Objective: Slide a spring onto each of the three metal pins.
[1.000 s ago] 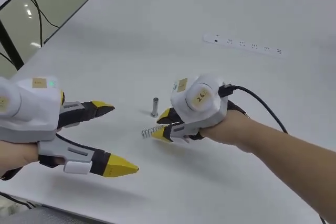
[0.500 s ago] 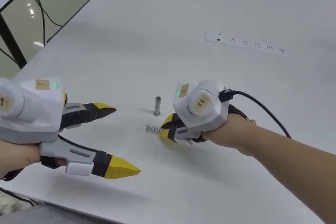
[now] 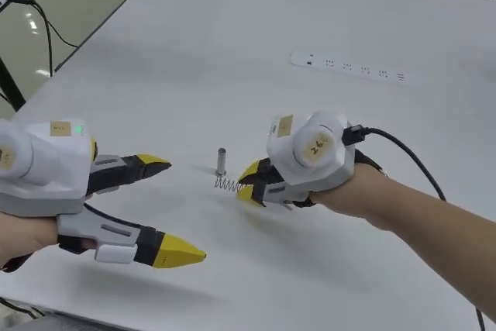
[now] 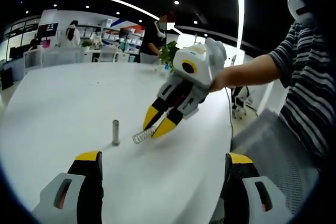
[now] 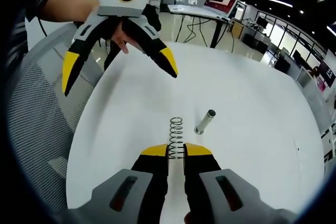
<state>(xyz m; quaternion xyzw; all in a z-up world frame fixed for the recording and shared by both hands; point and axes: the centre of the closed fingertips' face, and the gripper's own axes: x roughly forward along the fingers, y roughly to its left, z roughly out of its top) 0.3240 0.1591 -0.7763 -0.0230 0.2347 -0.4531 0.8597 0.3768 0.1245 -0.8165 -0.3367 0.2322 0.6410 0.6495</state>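
nearest to us in the head view, the left gripper (image 3: pixel 184 208) hangs over the near edge of the white bench (image 3: pixel 232 52), its yellow-tipped jaws spread wide with nothing between them. in its own view the two jaws rise from the bottom corners, well apart, and the bare bench top lies between them.

a little farther in, the right gripper (image 3: pixel 246 184) sits low over the bench, held by a hand (image 3: pixel 353 191) with a black cable (image 3: pixel 403 153) running back from the gripper body. its jaws are pressed together on one end of the spring (image 3: pixel 227 184). in the right gripper view the coils stick straight out past the yellow tips, and the pinched end is hidden between them. we cannot tell whether the spring's free end rests on the bench or rides just above it.

just beyond the spring's free end stands one metal pin (image 3: pixel 221 160), upright on the bench. the spring is not on it: the free end lies just beside the pin's foot, with a small gap showing in both gripper views.

farther back, a white power strip (image 3: pixel 353 69) lies flat on the bench, well apart from the pin and both grippers. in the left gripper view, people stand at other tables at the far side of the room.
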